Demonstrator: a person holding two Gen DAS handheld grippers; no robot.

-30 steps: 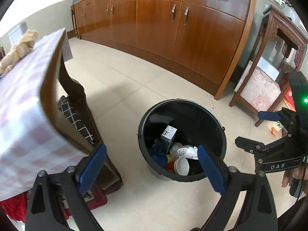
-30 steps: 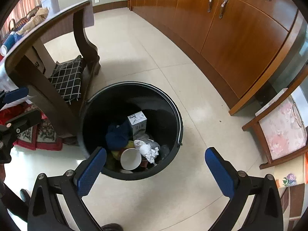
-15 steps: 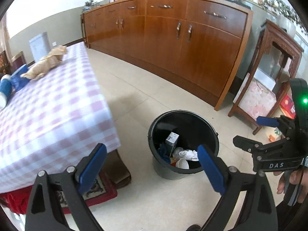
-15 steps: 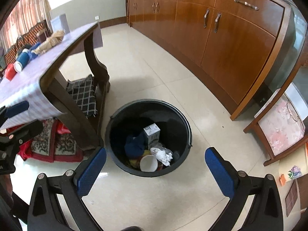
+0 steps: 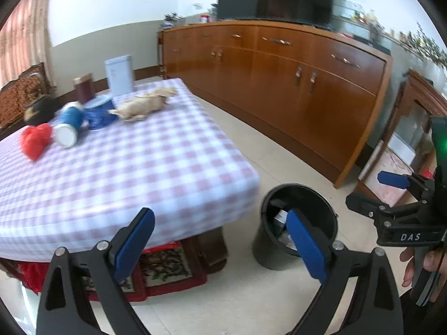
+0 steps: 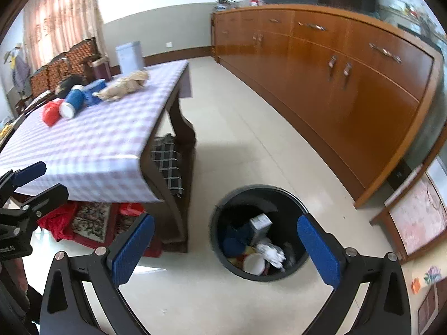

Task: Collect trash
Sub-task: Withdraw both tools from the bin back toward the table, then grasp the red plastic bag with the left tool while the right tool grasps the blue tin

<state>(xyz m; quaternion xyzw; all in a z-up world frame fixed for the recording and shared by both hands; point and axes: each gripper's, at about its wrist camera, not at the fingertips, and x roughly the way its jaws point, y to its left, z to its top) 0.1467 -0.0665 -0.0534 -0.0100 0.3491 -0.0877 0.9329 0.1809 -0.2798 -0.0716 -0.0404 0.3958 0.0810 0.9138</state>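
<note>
Grippers both agape and empty, bin just ahead, table litter beyond awaiting pickup.

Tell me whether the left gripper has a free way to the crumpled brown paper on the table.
Probably yes. The left gripper is open and empty, and bare tablecloth lies before the crumpled brown paper; only the blue cup lies beside it.

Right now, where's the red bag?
The red bag lies on the checked table at its far left end in both views, touching the tipped blue cup, with the brown paper wad further right.
</note>
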